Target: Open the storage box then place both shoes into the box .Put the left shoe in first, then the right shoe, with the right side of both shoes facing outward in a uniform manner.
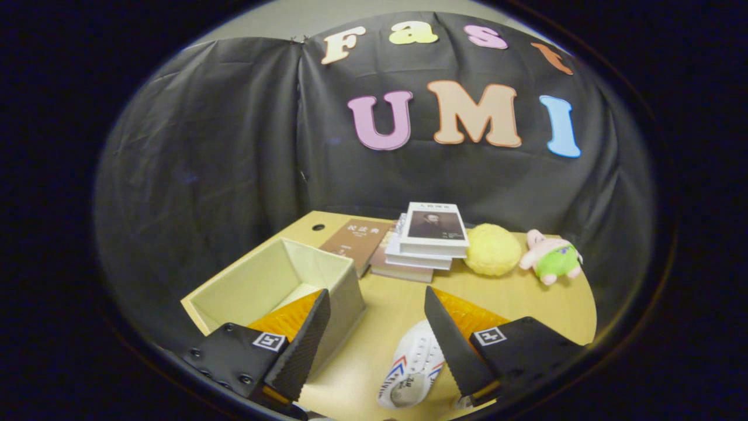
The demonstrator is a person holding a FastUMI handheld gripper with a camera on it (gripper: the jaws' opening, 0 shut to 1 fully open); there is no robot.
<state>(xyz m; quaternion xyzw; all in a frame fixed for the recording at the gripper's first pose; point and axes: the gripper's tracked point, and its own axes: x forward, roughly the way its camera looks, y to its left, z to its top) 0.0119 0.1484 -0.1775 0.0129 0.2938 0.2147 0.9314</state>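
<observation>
Gripper (377,327) fingers spread wide, holding nothing, above the table (385,310). White shoe (412,365) lies on the tabletop between the fingers, close against the right one. Open box (274,280), lid off, sits by the left finger. Books (429,237) and plush toys (552,257) beyond.
</observation>
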